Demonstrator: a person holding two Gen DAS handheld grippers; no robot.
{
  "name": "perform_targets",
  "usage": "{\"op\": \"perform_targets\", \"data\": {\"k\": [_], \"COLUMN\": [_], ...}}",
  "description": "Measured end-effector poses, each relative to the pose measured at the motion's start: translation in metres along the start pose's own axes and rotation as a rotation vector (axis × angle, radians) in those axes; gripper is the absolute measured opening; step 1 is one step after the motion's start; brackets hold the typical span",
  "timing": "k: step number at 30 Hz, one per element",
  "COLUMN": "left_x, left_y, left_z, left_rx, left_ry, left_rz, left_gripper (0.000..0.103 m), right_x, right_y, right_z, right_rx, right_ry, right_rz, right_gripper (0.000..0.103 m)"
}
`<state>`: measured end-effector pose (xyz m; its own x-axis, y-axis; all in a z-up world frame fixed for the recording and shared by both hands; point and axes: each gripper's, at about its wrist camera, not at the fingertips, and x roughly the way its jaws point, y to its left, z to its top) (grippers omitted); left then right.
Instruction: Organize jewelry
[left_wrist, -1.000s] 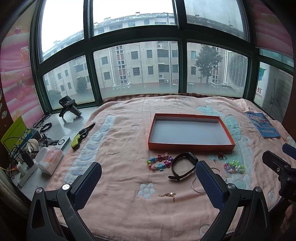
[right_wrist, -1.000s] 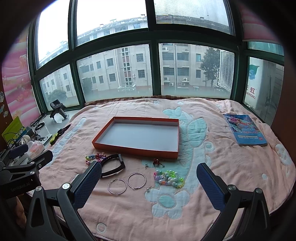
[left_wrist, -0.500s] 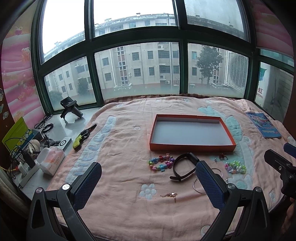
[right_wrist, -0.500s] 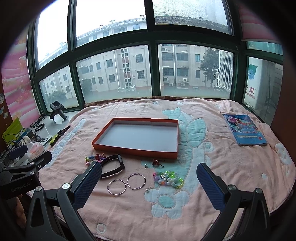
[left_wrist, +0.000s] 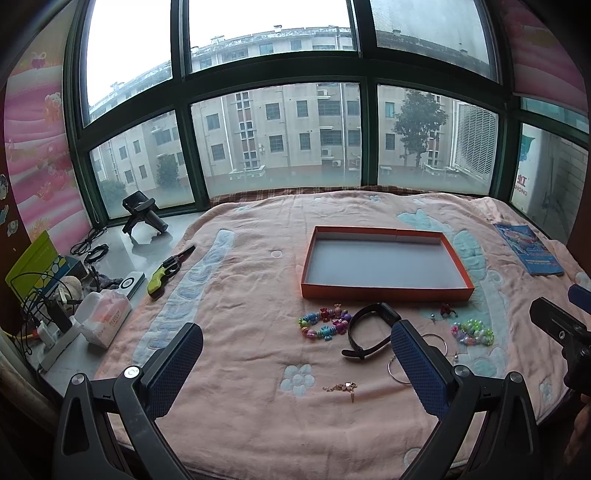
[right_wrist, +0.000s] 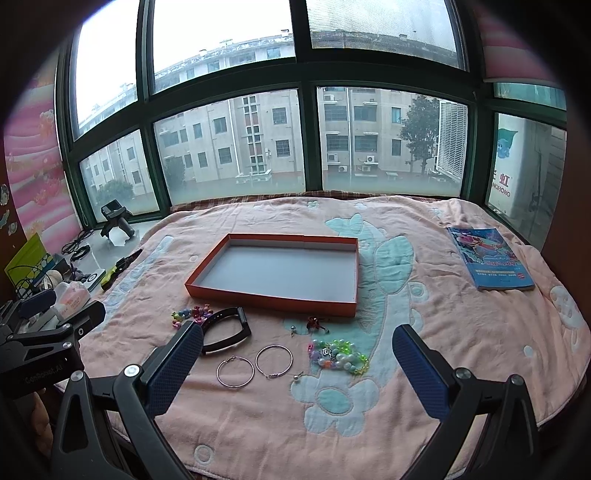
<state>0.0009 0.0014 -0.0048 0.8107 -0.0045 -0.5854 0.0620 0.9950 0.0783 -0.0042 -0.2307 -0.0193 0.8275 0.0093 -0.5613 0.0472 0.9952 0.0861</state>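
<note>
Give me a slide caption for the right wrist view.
Open right gripper hovers over hoop earrings and beaded bracelet before an empty orange tray.

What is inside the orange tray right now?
Nothing: the orange tray shows only its bare grey floor in both views. The near wall hides just a thin strip of floor. The jewelry, such as the hoop earrings, lies on the blanket outside it.

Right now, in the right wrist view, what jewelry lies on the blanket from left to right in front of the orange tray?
Colourful charm bracelet → black band → two silver hoop earrings → green and pastel bead bracelet.
</note>
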Motion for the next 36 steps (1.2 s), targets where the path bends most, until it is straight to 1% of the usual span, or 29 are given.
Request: {"op": "perform_targets", "data": {"k": [19,36], "left_x": [0.0028,0.0061], "left_y": [0.0003,0.0007], "left_z": [-0.0016,-0.0026], "left_rx": [-0.002,0.001], "left_ry": [0.018,0.018], "left_rz": [-0.014,-0.017], "left_gripper": [0.103,0.103], "right_x": [0.0001,0.0007], "right_y": [0.0041,0.0041], "right_z": [-0.0001,0.0004], "right_rx": [-0.002,-0.002], "right_ry": [0.005,0.006], "right_rz": [0.006,0.005], "right_gripper": [0.103,0.103]}}
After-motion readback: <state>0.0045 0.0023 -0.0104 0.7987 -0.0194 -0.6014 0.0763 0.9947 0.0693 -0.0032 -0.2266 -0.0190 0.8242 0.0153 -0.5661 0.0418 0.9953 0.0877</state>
